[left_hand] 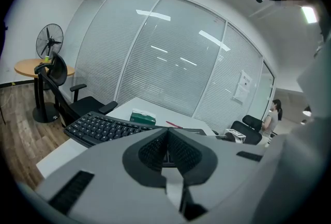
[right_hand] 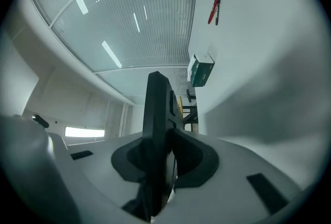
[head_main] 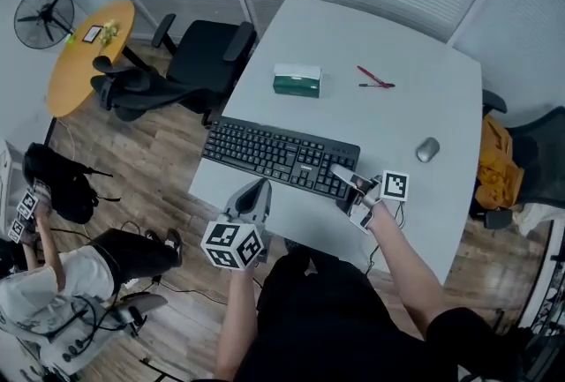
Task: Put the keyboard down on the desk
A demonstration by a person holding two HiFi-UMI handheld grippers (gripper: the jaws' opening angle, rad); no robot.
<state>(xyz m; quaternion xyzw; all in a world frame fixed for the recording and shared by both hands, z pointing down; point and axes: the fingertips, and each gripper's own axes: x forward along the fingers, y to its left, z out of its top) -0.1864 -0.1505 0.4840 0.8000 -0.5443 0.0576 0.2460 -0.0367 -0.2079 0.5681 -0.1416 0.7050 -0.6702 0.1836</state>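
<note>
head: overhead, steeply down | gripper views: low, close, across same desk; right rolled sideways

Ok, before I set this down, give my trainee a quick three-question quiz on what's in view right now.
1. True or false: the left gripper is gripping the keyboard.
2. Which thing lies on the desk just beyond the keyboard's far edge? A. a mug B. a green tissue box C. a laptop
3. Fill in: in the head view, the right gripper is clamped on the keyboard's ___ end.

Key: 1 false, its fingers are together with nothing between them; 2 B; 3 right.
</note>
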